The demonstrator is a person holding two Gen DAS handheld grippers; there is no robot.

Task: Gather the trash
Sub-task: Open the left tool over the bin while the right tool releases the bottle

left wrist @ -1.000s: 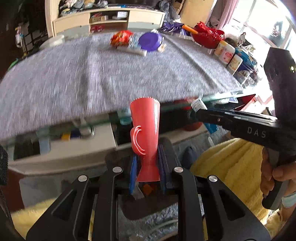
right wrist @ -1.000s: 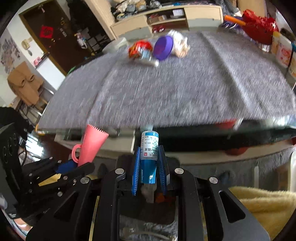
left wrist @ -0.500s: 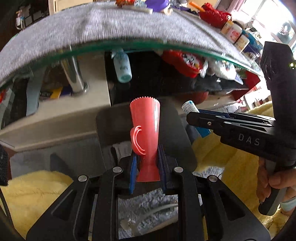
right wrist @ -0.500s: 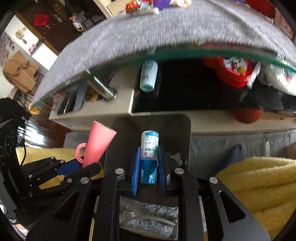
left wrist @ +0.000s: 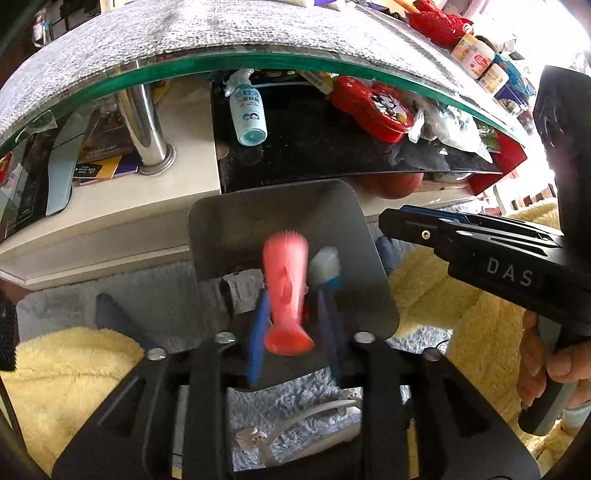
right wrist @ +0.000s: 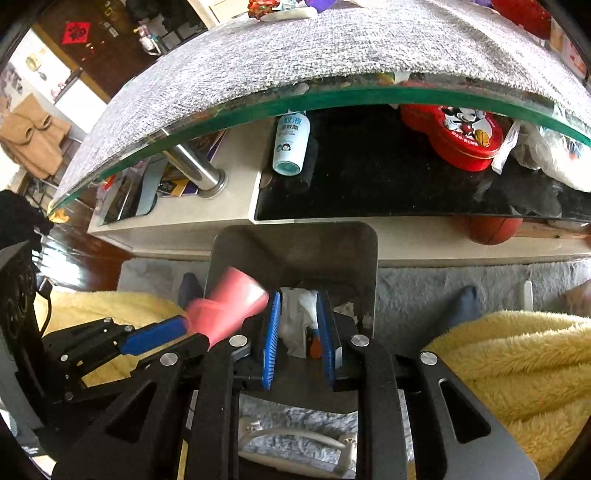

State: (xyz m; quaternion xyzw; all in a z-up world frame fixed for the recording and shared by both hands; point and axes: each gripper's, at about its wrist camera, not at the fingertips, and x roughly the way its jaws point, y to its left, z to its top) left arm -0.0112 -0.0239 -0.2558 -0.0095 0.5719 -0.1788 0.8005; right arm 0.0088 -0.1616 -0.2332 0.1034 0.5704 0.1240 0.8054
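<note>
Between my left gripper's [left wrist: 291, 325] blue pads [left wrist: 258, 332] the red plastic cup [left wrist: 286, 291] shows blurred and loose: the jaws have just been opening and now stand apart, so the cup is slipping free, base toward me, above the mouth of the grey metal trash bin [left wrist: 354, 236]. Just beside it a blue-and-white tube [left wrist: 325, 267] is blurred too, already clear of my right gripper [right wrist: 299, 332], whose pads [right wrist: 271, 339] sit apart with nothing pressed between them; through that gap I see only crumpled white paper [right wrist: 299, 314] lying in the bin. So I judge this to be the drop step, with both pieces going in at once. Next, I should wait until cup and tube have landed inside, then lift both grippers straight up, clear of the bin's rim and the glass edge of the table [left wrist: 332, 62] beyond it. On the grey cloth [right wrist: 332, 44] at the far side more scraps lie, a red wrapper [right wrist: 264, 5] among them, and those look like my next reach.
</note>
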